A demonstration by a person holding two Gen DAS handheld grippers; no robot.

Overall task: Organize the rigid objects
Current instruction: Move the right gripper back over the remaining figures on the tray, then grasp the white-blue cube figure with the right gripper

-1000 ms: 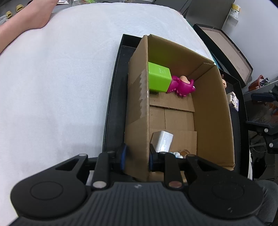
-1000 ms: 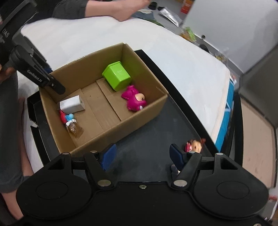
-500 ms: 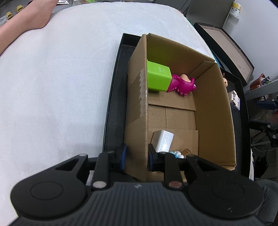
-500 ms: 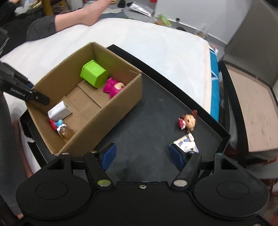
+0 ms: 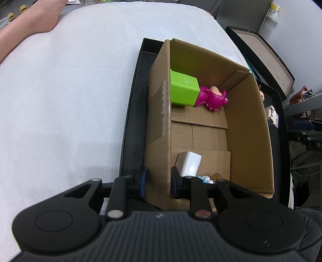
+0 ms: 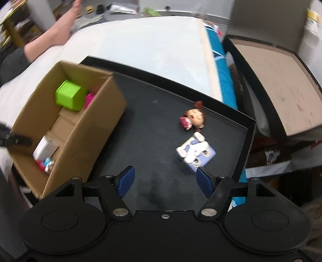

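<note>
It looks like a cluttered workroom or lab rather than a home. A table under a white cloth (image 5: 70, 100) carries a black tray (image 6: 221, 112) with a cardboard box (image 6: 84, 137) and toys. Around it stand plain grey walls, a second tray (image 6: 281, 84), metal shelves (image 5: 301, 104) and scattered packets (image 6: 120, 8).

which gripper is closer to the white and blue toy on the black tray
Right. The right gripper hovers open just short of the white and blue toy; the left gripper clamps the cardboard box wall.
</note>
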